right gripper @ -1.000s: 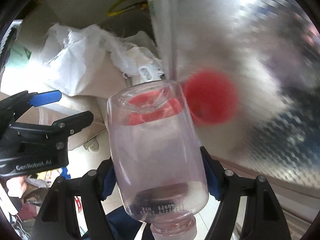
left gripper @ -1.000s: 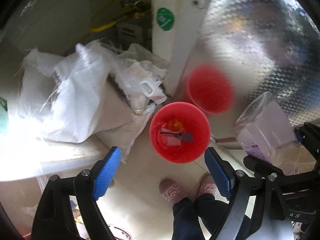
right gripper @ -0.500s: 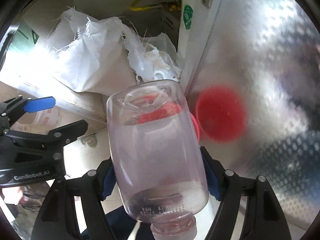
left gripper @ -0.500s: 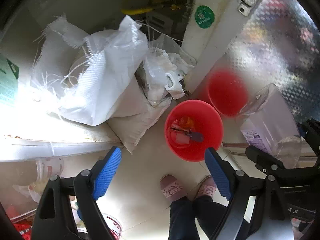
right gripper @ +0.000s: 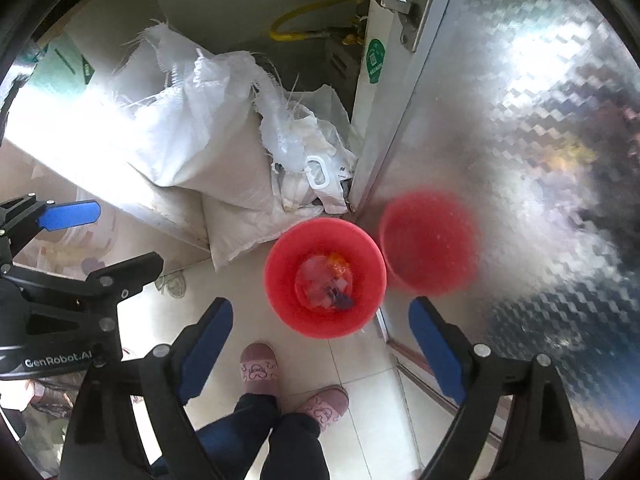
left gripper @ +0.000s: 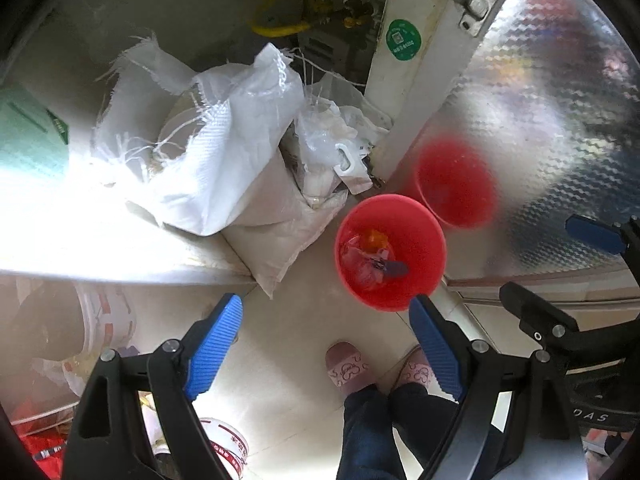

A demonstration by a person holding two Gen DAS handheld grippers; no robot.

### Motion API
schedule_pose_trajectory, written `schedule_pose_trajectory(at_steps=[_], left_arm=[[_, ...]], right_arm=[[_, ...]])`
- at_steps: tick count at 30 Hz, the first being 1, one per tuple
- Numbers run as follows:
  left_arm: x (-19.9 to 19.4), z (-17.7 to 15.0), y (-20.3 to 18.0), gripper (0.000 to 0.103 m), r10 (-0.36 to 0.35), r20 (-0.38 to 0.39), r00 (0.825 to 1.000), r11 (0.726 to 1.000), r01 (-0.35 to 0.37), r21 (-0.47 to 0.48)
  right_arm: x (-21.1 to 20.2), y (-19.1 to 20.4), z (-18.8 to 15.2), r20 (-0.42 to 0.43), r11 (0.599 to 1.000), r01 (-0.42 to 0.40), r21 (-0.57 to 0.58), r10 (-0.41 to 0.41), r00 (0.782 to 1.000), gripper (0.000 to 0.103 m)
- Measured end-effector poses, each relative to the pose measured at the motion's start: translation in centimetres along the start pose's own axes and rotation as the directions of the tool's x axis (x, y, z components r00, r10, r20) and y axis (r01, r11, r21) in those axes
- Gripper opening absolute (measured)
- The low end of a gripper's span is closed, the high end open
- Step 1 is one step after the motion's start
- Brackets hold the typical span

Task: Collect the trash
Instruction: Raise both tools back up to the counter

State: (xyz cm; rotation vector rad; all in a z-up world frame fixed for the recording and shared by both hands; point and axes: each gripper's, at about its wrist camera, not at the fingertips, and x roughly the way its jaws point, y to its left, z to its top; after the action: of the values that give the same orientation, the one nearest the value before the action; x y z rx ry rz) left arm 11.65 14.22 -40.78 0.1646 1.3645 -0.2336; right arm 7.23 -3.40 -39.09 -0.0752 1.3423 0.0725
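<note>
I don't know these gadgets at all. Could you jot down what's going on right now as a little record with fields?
Setting: tiled floor beside a shiny patterned metal door
Bin: round red plastic bucket on the floor, its reflection showing in the door
Bin contents: clear plastic bottle with small orange and dark scraps
Left gripper: open, holding nothing
Right gripper: open, holding nothing, above the bucket
Nearby: white woven sacks heaped beside the bucket
Person: pink slippers just below the bucket
</note>
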Motion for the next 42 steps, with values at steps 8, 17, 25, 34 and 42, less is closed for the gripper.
schedule_pose_trajectory(at_steps=[8, 17, 25, 34, 42], left_arm=[[-8.3, -1.0, -0.8, 0.084, -0.016, 0.025, 1.0, 1.0, 0.016, -0.024], [-19.8, 1.5, -2.5, 0.084, -0.046, 0.143, 0.989, 0.998, 0.041, 0.037], [-26.7, 6.6, -4.2, 0.084, -0.124, 0.247, 0.961, 0.989, 0.099, 0.109], [-31.1, 11.2, -9.6, 0.084, -0.183, 0.314, 0.932, 0.954, 0.091, 0.287], [-32.0, 15.6, -14.9, 0.084, -0.24, 0.308, 0.921, 0.913, 0.106, 0.394]], right_arm=[[-8.2, 0.4, 0.1, 0.024, 0.999, 0.038, -0.026, -0.037, 0.999, 0.091], [-19.5, -1.1, 1.6, 0.118, 0.994, 0.085, 0.066, -0.093, 0.989, 0.092], [-27.0, -3.9, 3.4, 0.234, 0.965, 0.172, 0.196, -0.216, 0.948, 0.095], [-31.7, -8.9, 3.5, 0.267, 0.902, 0.205, 0.38, -0.319, 0.909, 0.095], [-33.7, -14.0, 3.9, 0.241, 0.836, 0.241, 0.493, -0.397, 0.886, 0.095]])
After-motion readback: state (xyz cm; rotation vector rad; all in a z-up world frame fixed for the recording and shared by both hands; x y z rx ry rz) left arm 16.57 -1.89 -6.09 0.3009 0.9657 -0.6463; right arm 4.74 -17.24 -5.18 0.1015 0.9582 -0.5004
